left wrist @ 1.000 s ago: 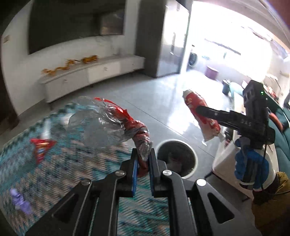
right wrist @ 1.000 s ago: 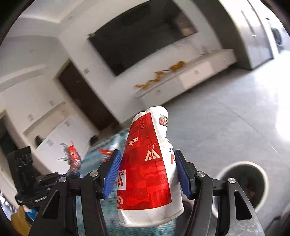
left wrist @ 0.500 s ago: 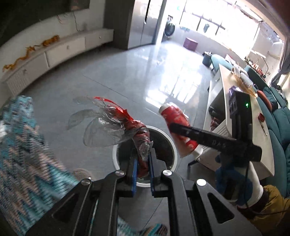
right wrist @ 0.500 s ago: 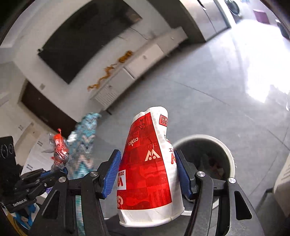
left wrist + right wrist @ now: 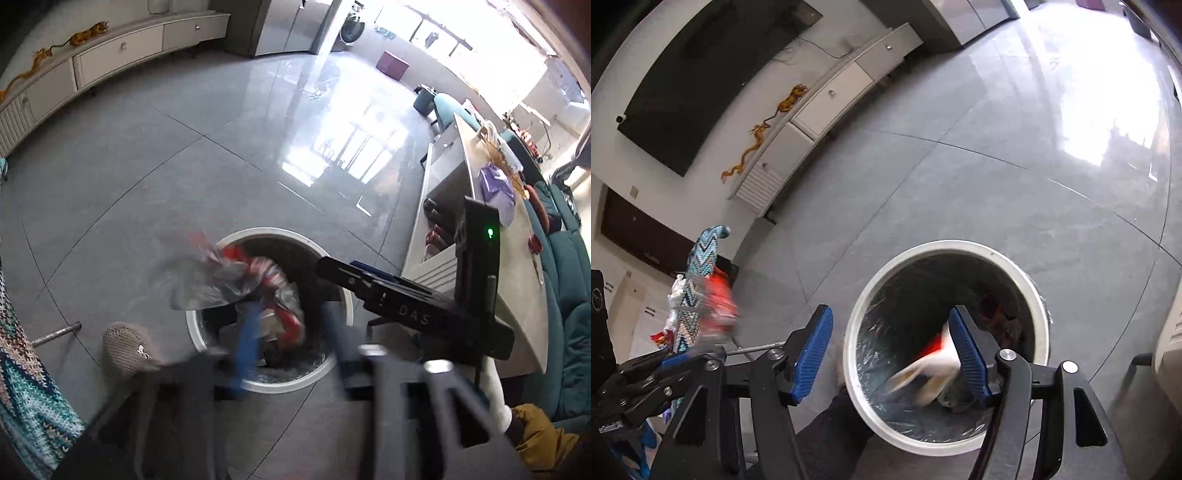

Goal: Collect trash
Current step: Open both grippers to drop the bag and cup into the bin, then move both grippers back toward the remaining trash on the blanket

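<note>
A round white trash bin (image 5: 1041, 314) with a dark liner stands on the grey floor, and also shows in the left wrist view (image 5: 271, 235). My right gripper (image 5: 892, 354) is open above its rim. The red-and-white paper cup (image 5: 932, 363) is blurred, falling inside the bin. My left gripper (image 5: 288, 332) is open over the bin. The crumpled clear-and-red plastic wrapper (image 5: 221, 277) is blurred just above the bin's left rim, loose from the fingers; it also shows in the right wrist view (image 5: 718, 302).
A blue zigzag rug (image 5: 26, 387) lies left. A grey slipper (image 5: 123, 347) is beside the bin. A white low table (image 5: 491, 229) and teal sofa (image 5: 569, 295) stand right. A white TV cabinet (image 5: 827, 99) runs along the far wall.
Both grippers moved over the bin and opened. The cup dropped from the right gripper into the bin. The wrapper left the left gripper's fingers.
</note>
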